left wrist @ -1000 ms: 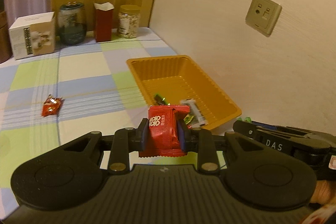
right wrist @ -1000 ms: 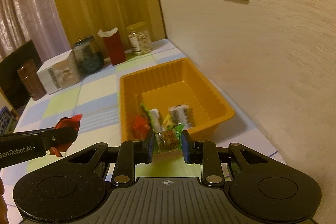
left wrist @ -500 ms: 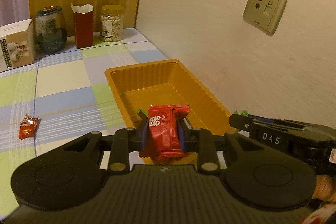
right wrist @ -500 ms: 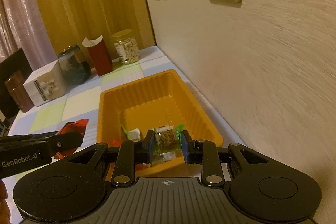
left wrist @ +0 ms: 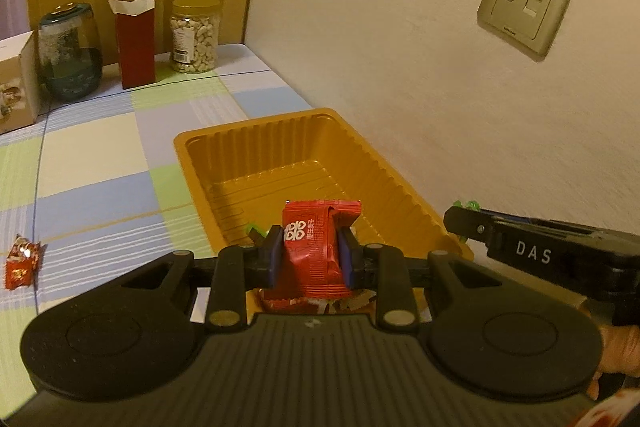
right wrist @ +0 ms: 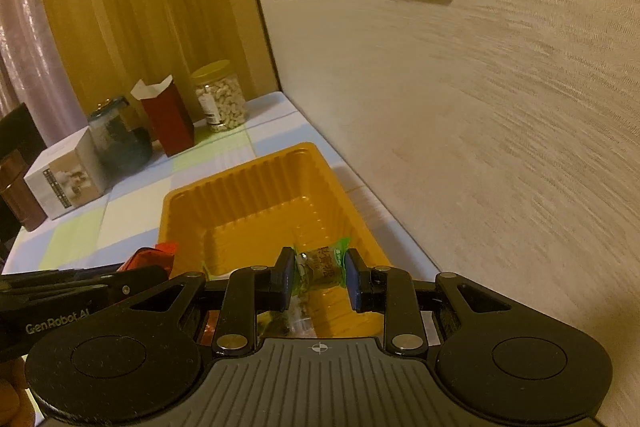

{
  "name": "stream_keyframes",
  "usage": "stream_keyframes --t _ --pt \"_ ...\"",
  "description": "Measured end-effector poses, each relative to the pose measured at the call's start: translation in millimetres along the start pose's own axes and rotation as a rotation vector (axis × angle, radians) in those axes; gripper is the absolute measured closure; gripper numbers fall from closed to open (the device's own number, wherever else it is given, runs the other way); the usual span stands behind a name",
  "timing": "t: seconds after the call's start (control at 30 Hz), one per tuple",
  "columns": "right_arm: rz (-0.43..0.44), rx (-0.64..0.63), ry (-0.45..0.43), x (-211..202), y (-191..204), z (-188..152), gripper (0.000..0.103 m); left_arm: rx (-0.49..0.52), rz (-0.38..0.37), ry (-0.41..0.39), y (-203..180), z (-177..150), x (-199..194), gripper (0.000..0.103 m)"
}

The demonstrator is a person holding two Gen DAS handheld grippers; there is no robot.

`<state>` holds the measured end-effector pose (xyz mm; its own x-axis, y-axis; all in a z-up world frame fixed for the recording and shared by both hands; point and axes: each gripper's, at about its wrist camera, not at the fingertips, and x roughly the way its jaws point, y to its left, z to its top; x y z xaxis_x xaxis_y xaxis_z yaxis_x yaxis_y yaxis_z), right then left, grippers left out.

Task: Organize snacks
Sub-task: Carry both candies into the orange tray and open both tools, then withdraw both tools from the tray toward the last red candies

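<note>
Step in hand: While both grippers hung over the near end of the orange tray point(left wrist: 276, 131), each carried a snack, so the step looked like the drop-off into the tray.
Loose snack: a small red packet point(left wrist: 22, 261) lay far left on the checked bench point(left wrist: 100, 163), well apart from the tray and not yet collected.
Left gripper point(left wrist: 311, 257): its jaws were closed most of the way, pinching a red snack packet point(left wrist: 316, 247) upright by its sides, above the tray's near end.
Tray: ribbed plastic, set against the wall; its far half showed a bare floor, and under the held packets only scraps of wrappers showed at the near end, too hidden to count.
Right gripper point(right wrist: 319, 277): its jaws were narrowed onto a small green-edged wrapped candy point(right wrist: 320, 267), held over the tray's near right part.
Next move: in my judgement, each pair of jaws needed to spread so the snack fell inside the walls, then the left one had to go out for the loose red packet.
Back of bench: a white carton point(right wrist: 66, 179), a dark glass jar point(left wrist: 70, 51), an open red box point(left wrist: 134, 41) and a nut jar point(left wrist: 195, 35), its nuts visible.
</note>
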<state>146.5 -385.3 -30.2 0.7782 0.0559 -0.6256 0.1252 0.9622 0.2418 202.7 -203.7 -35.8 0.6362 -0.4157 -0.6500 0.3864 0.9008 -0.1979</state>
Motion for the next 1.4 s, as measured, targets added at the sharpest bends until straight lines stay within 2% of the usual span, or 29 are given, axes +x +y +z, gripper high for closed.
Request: stream_keyframes --t 0.1,0.17,0.5,0.9,0.93,0.97,1.0,1.03,1.1,1.4 --pt "-0.006 0.004 0.005 3 -3 0 0.076 0.001 -0.019 0.0 -1 2 11 0.077" --pt "-0.008 0.005 0.009 5 -3 -1 0.076 0.003 -0.01 0.0 -1 2 14 0.068" --pt "0.003 0.018 0.021 8 -9 -6 0.076 -0.073 0.05 0.004 35 -16 -9 0.068" --pt "0.075 0.032 0.02 19 5 4 0.075 -0.113 0.104 -0.017 56 -29 -34 0.068" --pt "0.095 0.04 0.017 20 5 5 0.073 -0.116 0.107 -0.017 57 -30 -35 0.066" --pt "0.11 0.047 0.013 21 5 5 0.059 -0.118 0.111 -0.017 58 -30 -36 0.063" --pt "0.113 0.052 0.004 21 5 6 0.035 -0.119 0.115 -0.017 58 -31 -36 0.061" --pt "0.108 0.059 -0.009 20 5 6 0.029 -0.12 0.118 -0.018 59 -32 -37 0.059" --pt "0.112 0.076 -0.024 16 2 6 0.028 -0.126 0.123 -0.021 61 -34 -42 0.058" --pt "0.061 0.104 0.017 -12 0 -10 0.028 -0.138 0.154 -0.031 65 -49 -72 0.044"
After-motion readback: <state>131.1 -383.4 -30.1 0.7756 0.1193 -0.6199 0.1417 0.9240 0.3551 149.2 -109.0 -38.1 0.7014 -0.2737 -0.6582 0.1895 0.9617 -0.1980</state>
